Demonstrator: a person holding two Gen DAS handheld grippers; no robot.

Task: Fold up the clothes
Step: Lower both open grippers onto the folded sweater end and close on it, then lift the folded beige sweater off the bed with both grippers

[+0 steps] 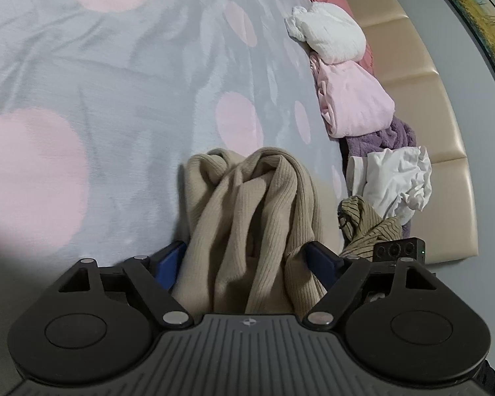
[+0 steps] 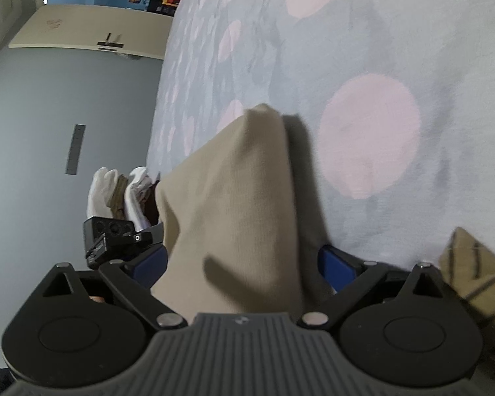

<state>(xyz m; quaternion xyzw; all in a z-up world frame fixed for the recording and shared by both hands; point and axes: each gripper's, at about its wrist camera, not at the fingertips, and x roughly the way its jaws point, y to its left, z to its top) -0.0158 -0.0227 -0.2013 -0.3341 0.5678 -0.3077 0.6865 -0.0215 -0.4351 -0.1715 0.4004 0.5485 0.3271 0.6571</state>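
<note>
Beige ribbed knit garment (image 1: 247,217), bunched between both grippers' pads.

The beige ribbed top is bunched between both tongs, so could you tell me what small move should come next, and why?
Probably draw the two tongs apart, so the cloth spreads flat. The beige ribbed top hangs crumpled in folds from the left tongs and the right tongs, above the dotted blanket, which has bare room beneath it.
</note>
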